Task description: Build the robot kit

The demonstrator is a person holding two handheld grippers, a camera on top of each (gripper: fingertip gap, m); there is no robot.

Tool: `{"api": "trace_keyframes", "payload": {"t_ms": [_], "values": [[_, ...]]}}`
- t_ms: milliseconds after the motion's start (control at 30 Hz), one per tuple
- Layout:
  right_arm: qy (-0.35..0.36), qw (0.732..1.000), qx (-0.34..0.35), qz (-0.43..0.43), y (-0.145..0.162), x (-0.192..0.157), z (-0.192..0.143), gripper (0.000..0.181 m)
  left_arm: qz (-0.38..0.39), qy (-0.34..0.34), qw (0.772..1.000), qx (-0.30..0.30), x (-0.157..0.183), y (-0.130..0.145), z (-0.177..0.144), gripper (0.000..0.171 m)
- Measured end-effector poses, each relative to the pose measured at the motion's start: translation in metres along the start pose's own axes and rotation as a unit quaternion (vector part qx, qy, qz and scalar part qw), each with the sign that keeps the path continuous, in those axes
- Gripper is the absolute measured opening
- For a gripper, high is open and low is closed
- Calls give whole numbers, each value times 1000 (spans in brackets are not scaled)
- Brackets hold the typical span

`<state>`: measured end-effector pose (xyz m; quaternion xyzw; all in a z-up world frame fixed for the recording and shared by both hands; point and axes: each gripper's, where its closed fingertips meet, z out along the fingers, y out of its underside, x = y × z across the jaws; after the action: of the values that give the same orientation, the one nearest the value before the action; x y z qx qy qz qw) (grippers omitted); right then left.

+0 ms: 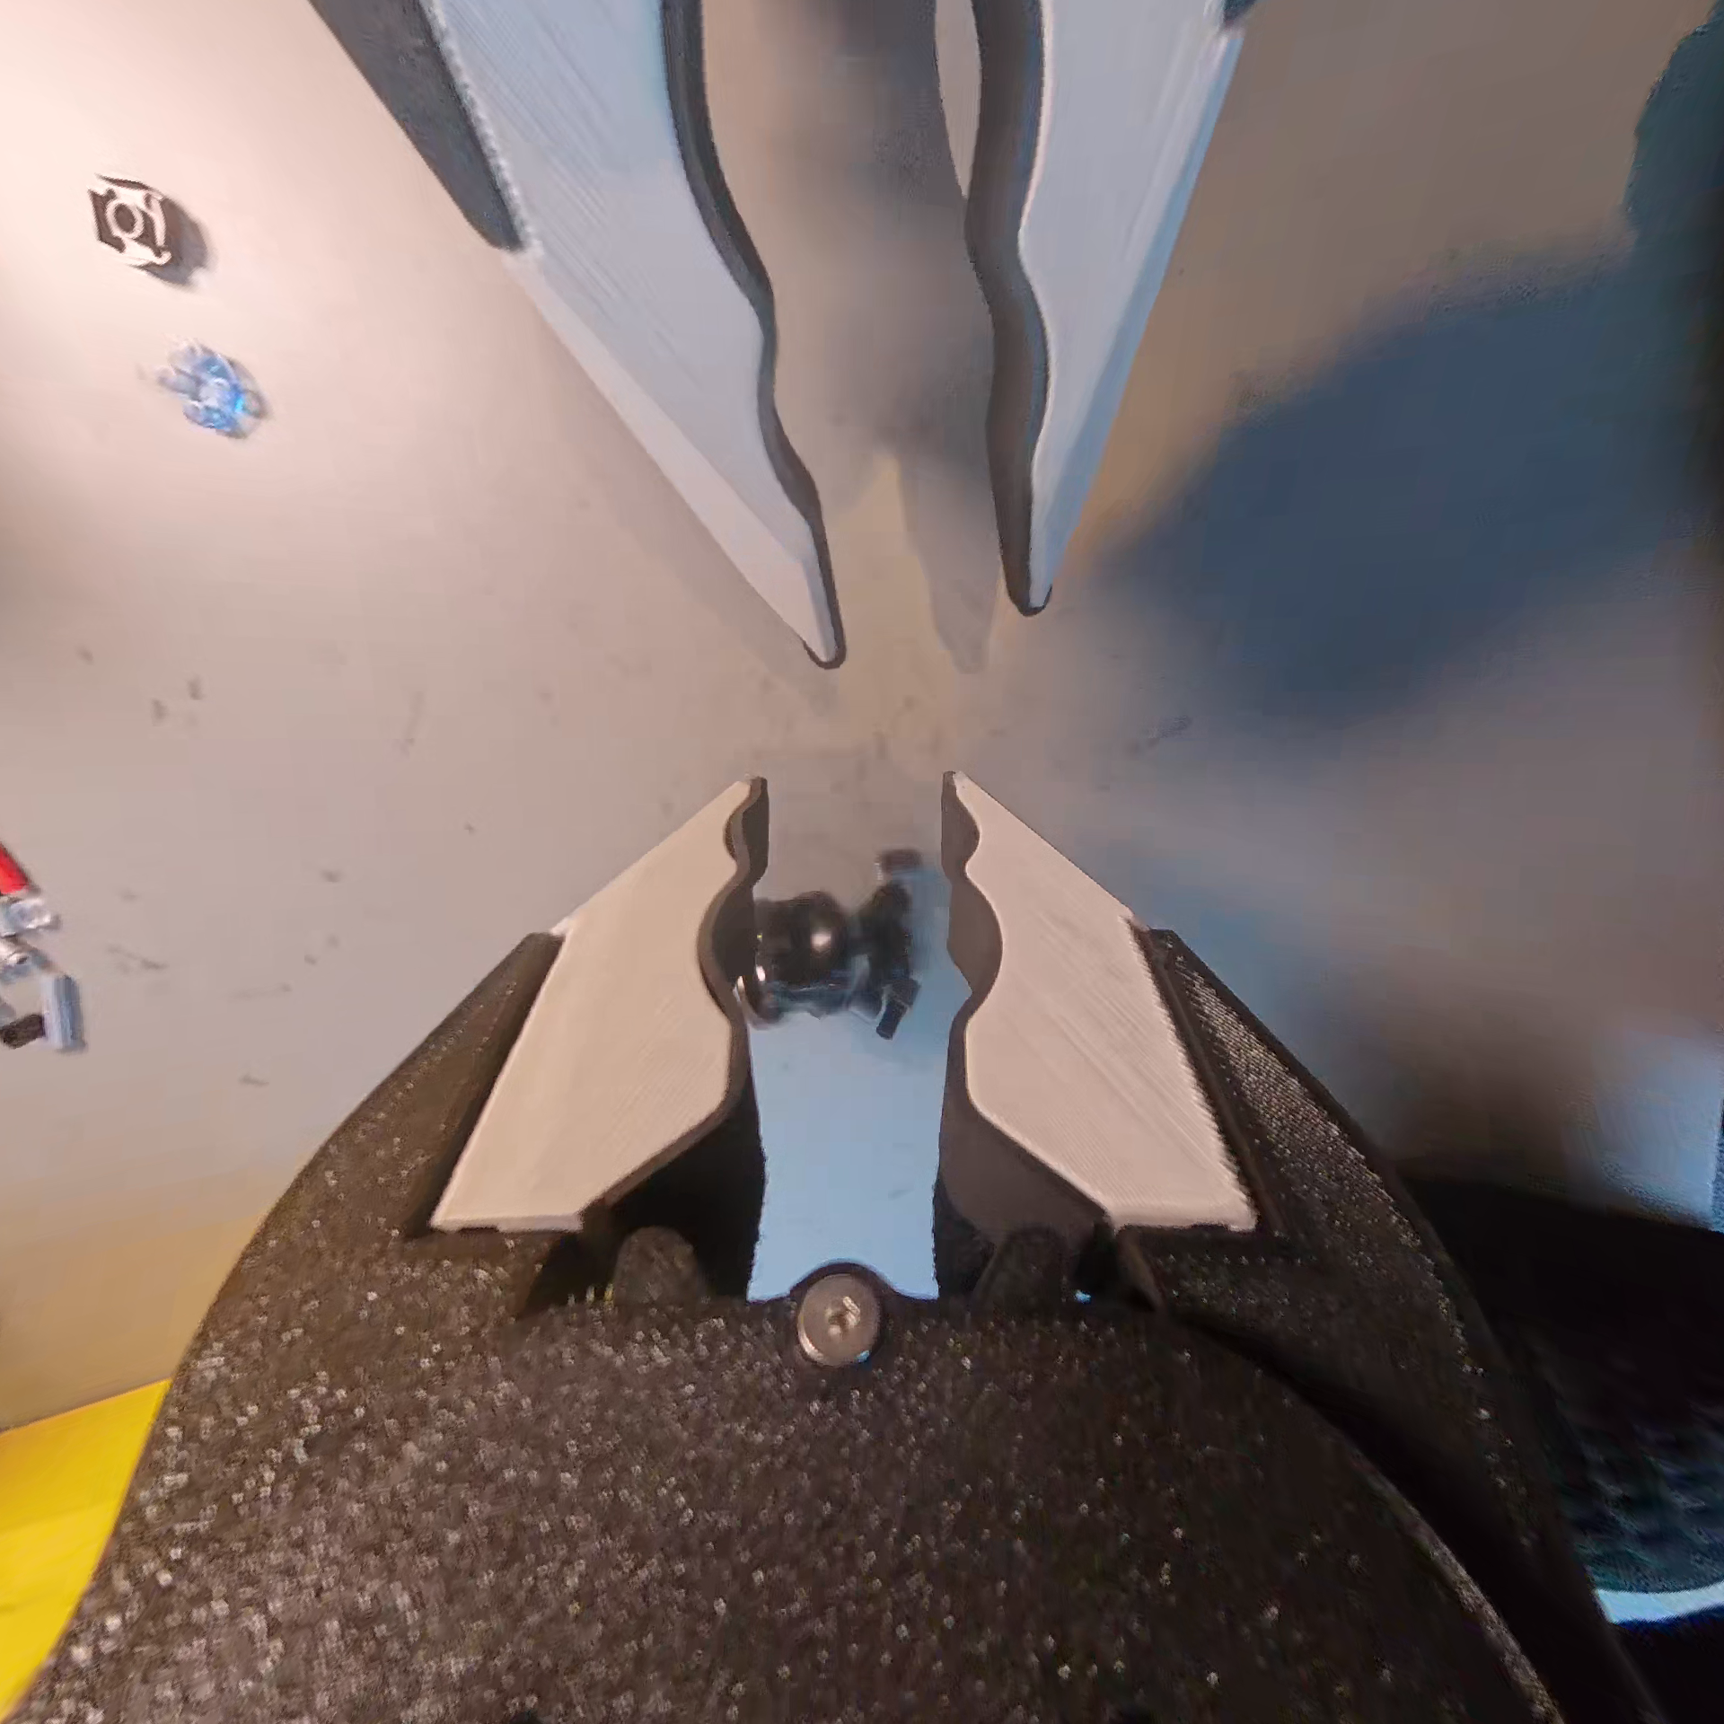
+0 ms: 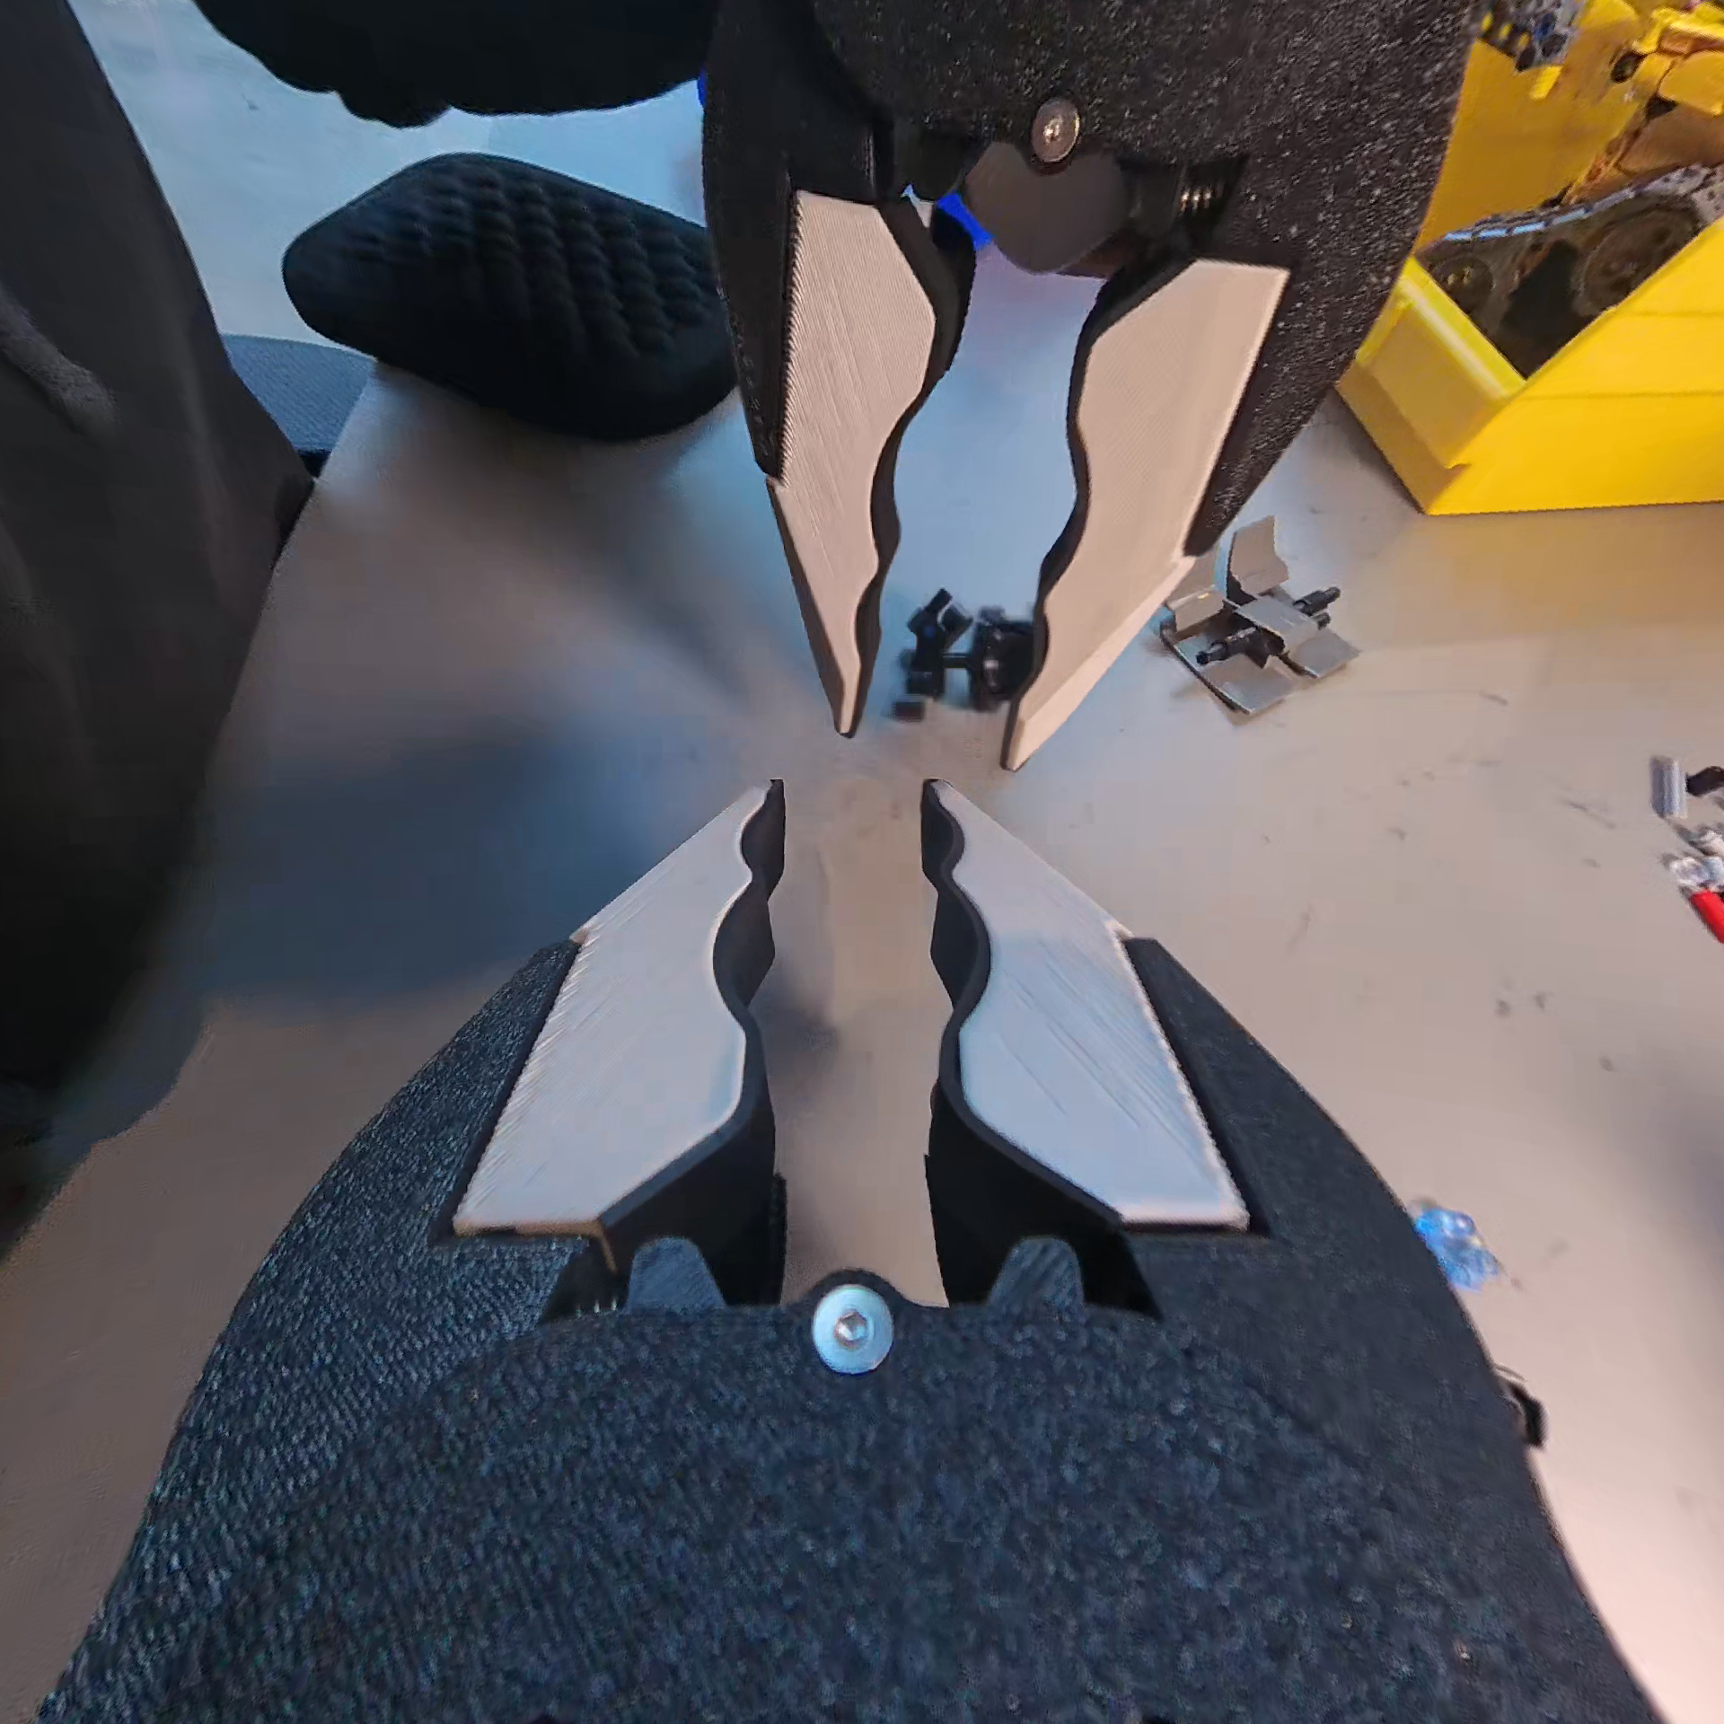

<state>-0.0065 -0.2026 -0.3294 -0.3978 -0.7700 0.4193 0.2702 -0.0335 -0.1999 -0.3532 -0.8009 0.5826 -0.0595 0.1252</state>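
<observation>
Both spread: left gripper (image 1: pixel 854 788) straddles a black jointed part (image 1: pixel 830 952); right gripper (image 2: pixel 851 793) empty; its view alone shows a yellow bin (image 2: pixel 1530 392).

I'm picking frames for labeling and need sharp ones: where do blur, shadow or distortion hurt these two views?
Left wrist view: the black parts between the left tongs are smeared, and a heavy shadow darkens the table at right. Right wrist view: the blue piece is blurred; wide-angle bending curves the yellow bin.

Grey table (image 2: pixel 1306 980), small black parts (image 2: pixel 961 653)
</observation>
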Motion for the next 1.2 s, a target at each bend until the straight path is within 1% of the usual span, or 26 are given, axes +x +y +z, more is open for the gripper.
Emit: {"api": "trace_keyframes", "payload": {"t_ms": [100, 200, 267, 333, 367, 433, 467, 533, 567, 600, 633, 667, 767, 833, 900, 967, 1033, 1100, 1133, 1200], "values": [[8, 1000, 3, 5, 1, 3, -1, 29, -9, -8, 1000, 24, -1, -2, 1, 41], [19, 1000, 1, 7, 0, 6, 1, 29, -44, -35, 994, 89, -5, -1, -16, 45], [36, 999, 0, 24, 0, 14, 3, 29, -86, -68, 984, 139, -16, 9, -31, 47], [50, 997, 10, 58, -4, 24, 6, 29, -163, -76, 964, 195, -28, 27, -39, 47], [51, 995, 17, 81, -7, 29, 7, 29, -219, -61, 949, 217, -31, 37, -39, 47], [54, 991, 29, 118, -13, 38, 12, 29, -313, -9, 917, 249, -29, 52, -30, 53], [55, 990, 26, 129, -14, 42, 15, 30, -341, -3, 903, 261, -30, 57, -26, 52], [57, 989, 21, 132, -12, 46, 19, 30, -362, 2, 888, 283, -31, 59, -19, 53], [53, 990, 17, 133, -11, 47, 22, 30, -360, -4, 888, 287, -32, 57, -17, 50], [50, 989, 14, 139, -10, 47, 24, 30, -349, -11, 893, 283, -31, 56, -14, 43], [46, 988, 15, 148, -9, 47, 26, 30, -328, -19, 903, 276, -29, 54, -11, 34], [42, 986, 18, 161, -9, 48, 27, 30, -306, -37, 913, 267, -28, 53, -9, 22], [28, 980, 25, 197, -10, 48, 26, 34, -216, -111, 942, 233, -25, 46, -8, 3], [36, 979, 24, 202, -9, 54, 23, 36, -166, -160, 951, 204, -25, 42, -6, 3], [40, 979, 11, 198, -5, 60, 20, 36, -141, -181, 955, 186, -24, 42, -4, 3], [42, 984, -16, 171, -2, 64, 20, 36, -153, -177, 952, 200, -25, 42, -7, 3], [30, 989, -66, 130, 5, 59, 23, 34, -177, -174, 944, 218, -28, 46, -13, 5], [30, 989, -108, 98, 14, 54, 29, 26, -193, -172, 939, 226, -28, 52, -18, 13], [27, 988, -123, 93, 18, 51, 32, 25, -199, -174, 937, 228, -29, 55, -21, 17], [28, 988, -125, 87, 20, 48, 40, 25, -208, -167, 935, 232, -29, 61, -22, 28]]}}
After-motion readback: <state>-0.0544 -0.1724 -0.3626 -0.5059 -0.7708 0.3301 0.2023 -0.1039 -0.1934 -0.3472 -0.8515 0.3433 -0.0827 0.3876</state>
